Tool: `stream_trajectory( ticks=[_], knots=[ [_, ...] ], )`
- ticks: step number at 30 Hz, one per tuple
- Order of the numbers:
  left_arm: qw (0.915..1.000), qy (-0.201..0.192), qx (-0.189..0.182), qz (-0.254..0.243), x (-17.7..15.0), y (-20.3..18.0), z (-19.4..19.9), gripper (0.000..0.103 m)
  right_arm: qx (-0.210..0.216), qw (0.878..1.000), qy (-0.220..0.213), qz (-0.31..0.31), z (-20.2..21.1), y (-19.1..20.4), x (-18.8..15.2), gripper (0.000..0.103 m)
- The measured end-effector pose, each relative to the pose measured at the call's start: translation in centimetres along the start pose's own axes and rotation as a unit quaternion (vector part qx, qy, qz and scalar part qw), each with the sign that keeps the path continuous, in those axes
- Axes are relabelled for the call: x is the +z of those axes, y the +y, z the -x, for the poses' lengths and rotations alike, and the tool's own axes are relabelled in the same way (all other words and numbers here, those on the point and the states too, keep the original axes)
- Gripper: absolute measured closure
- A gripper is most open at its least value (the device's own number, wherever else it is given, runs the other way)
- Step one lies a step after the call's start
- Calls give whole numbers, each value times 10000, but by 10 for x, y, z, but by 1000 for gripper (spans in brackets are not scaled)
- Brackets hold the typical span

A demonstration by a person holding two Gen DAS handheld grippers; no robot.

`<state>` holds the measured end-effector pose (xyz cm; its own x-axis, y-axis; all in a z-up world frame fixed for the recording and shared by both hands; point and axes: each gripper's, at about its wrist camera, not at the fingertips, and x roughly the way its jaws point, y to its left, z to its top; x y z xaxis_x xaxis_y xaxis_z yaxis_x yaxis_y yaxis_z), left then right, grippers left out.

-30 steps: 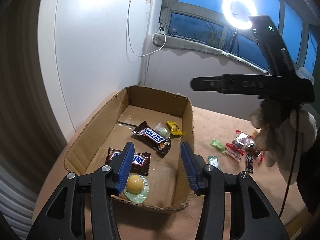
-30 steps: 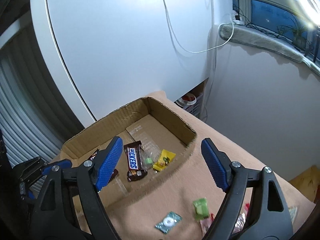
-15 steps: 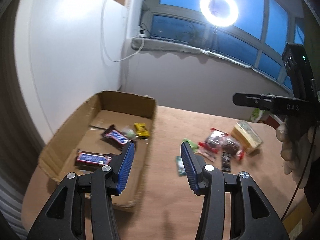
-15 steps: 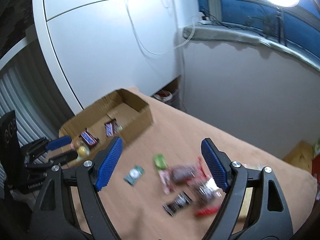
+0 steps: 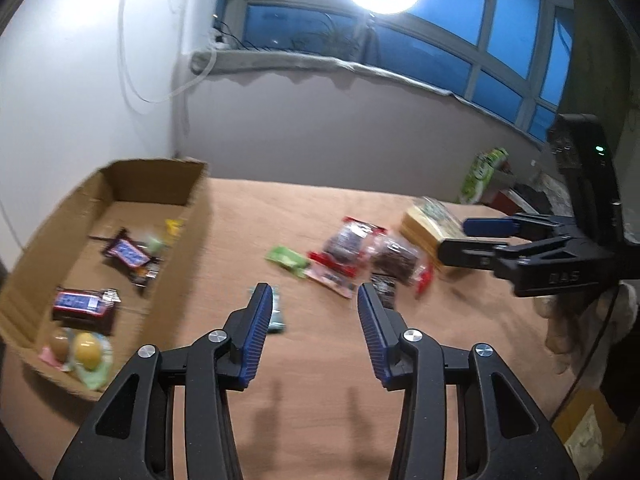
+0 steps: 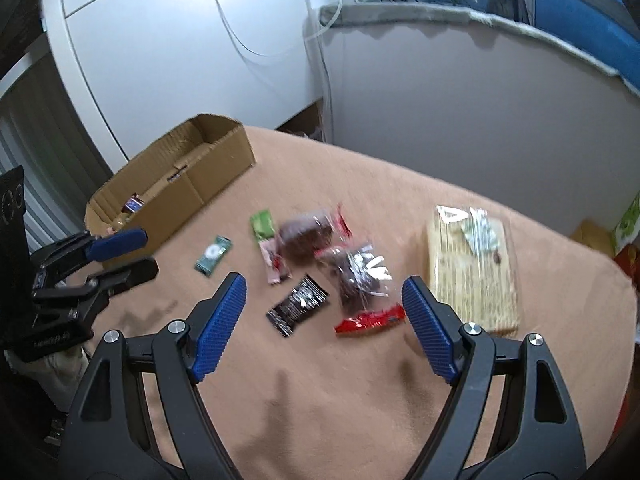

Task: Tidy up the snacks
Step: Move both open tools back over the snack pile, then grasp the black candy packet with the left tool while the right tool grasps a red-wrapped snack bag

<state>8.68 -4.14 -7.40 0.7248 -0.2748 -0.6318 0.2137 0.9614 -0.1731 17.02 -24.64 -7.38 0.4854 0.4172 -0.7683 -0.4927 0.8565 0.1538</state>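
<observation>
tan cloth-covered desk (image 6: 360,380) with scattered wrapped snacks; open brown cardboard box (image 6: 224,160) at far left; left hand-held gripper (image 5: 316,328) and right hand-held gripper (image 6: 324,328) both empty, jaws closing.

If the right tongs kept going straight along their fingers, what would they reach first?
Probably the clear packet of dark snacks with a red end, which lies between the closing, empty fingers of the right tongs. The black sachet lies just left of that line. Depth is uncertain.
</observation>
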Motion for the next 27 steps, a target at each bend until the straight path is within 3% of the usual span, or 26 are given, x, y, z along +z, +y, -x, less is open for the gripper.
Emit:
stream_trajectory(
  ticks=[3, 13, 23, 27],
  knots=[
    [9997, 149, -213, -44, -2, -14, -13, 61, 120, 9998, 120, -121, -11, -9, -3, 42],
    [9956, 646, -649, -216, -5, -45, -59, 65, 215, 9989, 328, -253, -41, -27, -1, 43],
    [9930, 994, -510, -378, -4, -50, -93, 65, 332, 9985, 415, -123, -60, -27, 2, 43],
    [9926, 1054, -463, -393, -2, -51, -98, 65, 274, 9984, 439, -223, -67, -30, 3, 53]
  ],
)
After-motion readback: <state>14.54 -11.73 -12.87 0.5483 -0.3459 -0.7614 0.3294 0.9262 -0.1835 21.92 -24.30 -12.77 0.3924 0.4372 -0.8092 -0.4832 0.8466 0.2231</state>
